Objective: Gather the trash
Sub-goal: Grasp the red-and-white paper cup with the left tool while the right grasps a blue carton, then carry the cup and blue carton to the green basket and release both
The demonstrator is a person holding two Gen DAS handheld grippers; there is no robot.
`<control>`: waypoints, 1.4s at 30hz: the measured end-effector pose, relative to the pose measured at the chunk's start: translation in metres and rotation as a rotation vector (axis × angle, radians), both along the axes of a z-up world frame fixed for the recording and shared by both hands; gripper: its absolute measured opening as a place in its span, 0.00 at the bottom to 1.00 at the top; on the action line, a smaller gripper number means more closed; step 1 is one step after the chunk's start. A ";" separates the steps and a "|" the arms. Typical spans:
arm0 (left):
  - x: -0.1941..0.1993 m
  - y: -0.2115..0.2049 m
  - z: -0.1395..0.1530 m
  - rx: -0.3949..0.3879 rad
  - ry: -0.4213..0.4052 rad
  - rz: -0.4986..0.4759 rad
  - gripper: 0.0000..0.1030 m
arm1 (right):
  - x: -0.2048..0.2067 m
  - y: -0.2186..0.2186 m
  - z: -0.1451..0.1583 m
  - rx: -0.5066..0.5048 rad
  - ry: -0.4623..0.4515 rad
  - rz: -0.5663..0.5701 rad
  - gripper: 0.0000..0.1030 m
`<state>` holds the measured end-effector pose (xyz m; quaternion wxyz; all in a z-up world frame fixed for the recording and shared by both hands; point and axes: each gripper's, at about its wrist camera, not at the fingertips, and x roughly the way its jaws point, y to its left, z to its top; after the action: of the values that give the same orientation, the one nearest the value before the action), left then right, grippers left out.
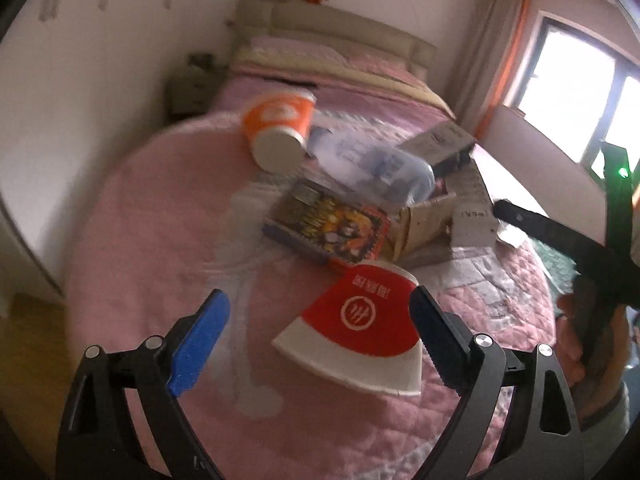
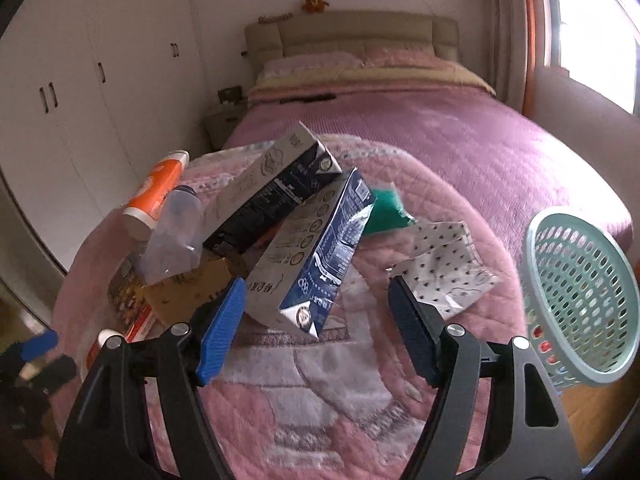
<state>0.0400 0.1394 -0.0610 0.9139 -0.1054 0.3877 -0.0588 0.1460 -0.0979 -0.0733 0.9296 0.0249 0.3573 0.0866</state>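
Trash lies in a heap on a pink quilt. In the left wrist view my left gripper (image 1: pixel 320 322) is open around a flattened red and white paper cup (image 1: pixel 356 332), close in front. Beyond lie a snack box (image 1: pixel 332 224), a clear plastic bottle (image 1: pixel 372 168) and an orange cup (image 1: pixel 280 128). In the right wrist view my right gripper (image 2: pixel 318 308) is open, just before a blue and white milk carton (image 2: pixel 316 256). A second carton (image 2: pixel 272 188), a spotted paper wrapper (image 2: pixel 444 268), the bottle (image 2: pixel 176 236) and the orange cup (image 2: pixel 156 192) lie around it.
A pale green mesh basket (image 2: pixel 580 292) stands at the right edge of the quilt. A bed with a purple cover (image 2: pixel 460 132) lies behind, white wardrobes (image 2: pixel 80 92) at left, a window at right. The right gripper shows in the left view (image 1: pixel 560 236).
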 end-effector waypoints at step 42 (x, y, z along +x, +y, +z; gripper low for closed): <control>-0.013 -0.042 0.010 0.028 -0.060 -0.123 0.48 | -0.065 -0.004 -0.026 -0.048 0.094 0.084 0.52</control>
<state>0.0267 0.0970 -0.0514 0.9211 -0.0670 0.3666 -0.1124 0.0812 -0.1017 -0.0996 0.9078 -0.0083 0.4031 0.1158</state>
